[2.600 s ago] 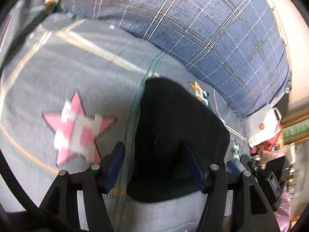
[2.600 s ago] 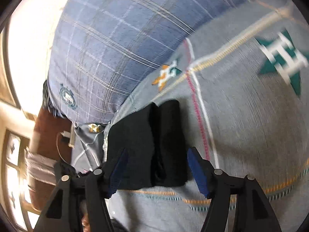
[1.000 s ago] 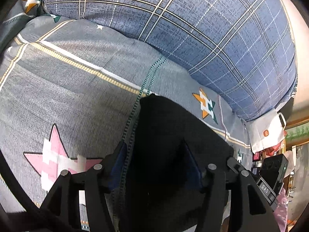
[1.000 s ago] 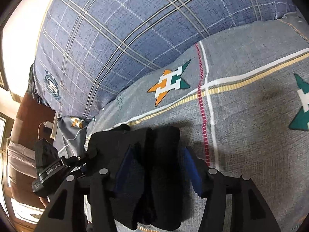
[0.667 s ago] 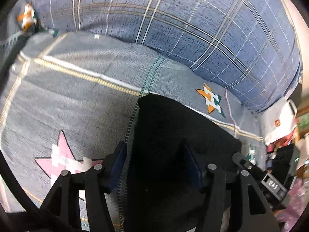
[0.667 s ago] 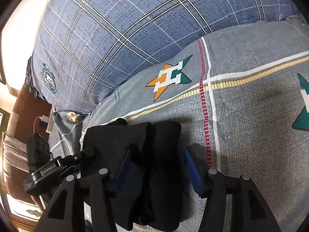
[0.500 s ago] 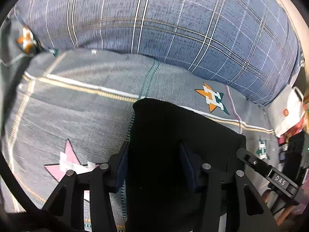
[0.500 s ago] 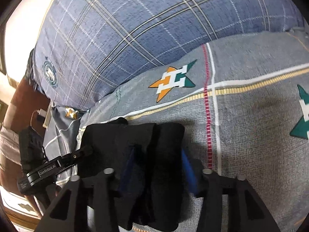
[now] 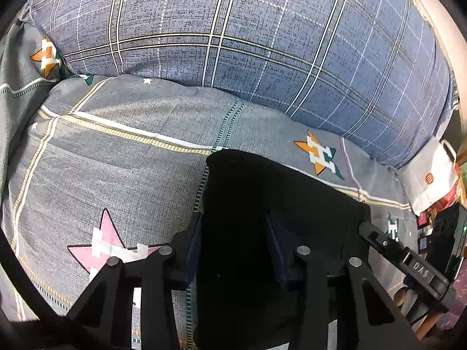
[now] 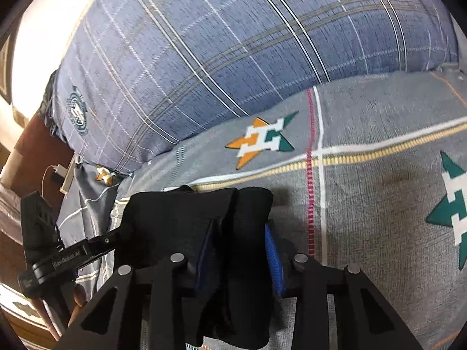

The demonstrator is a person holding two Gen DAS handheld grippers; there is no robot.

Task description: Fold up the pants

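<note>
Faintly, left tongs [image 10: 73, 255] perhaps read "GenRobot.AI".

I saw the pants [image 9: 262, 204], plain black and already folded into a thick, compact bundle, lying on the grey star-patterned bed cover [image 9: 116, 175]. In my left wrist view the bundle showed a flat, smooth top with a squared far-left corner, its far edge stopping just short of the blue plaid pillow [image 9: 262, 43]. In my right wrist view the pants [image 10: 181, 218] looked stacked in layers, with a rounded rolled fold along the right side and a dark crease running near to far between that fold and the flatter left part. An orange-and-green star [image 10: 262, 140] sat just beyond its far edge.
</note>
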